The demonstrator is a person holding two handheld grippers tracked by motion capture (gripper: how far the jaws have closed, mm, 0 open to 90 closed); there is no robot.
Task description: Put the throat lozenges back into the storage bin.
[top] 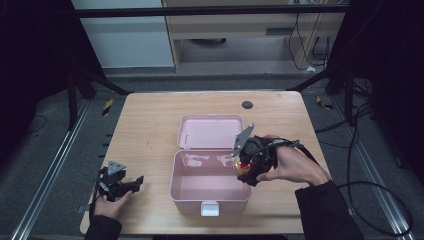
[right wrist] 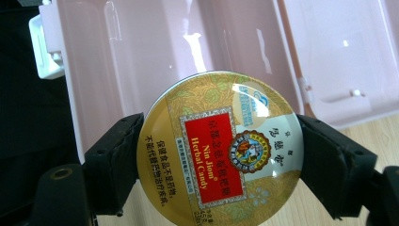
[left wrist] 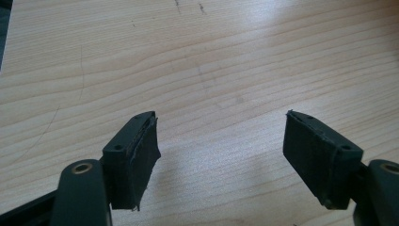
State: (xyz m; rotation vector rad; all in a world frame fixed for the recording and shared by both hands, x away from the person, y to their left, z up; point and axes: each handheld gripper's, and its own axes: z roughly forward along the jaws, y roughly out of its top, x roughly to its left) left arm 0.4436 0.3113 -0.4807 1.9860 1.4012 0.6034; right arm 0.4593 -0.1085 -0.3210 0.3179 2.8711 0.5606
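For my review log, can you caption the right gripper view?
Right gripper clamps a round gold Nin Jiom Herbal Candy tin over the open, empty pink plastic box.

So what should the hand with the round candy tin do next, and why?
Probably lower the candy tin into the pink box and then open the jaws. The right gripper grips the tin by its sides right at the box's right rim, the lid is laid back open, and the part of the box inside that can be seen looks bare. The left gripper rests open off to the left.
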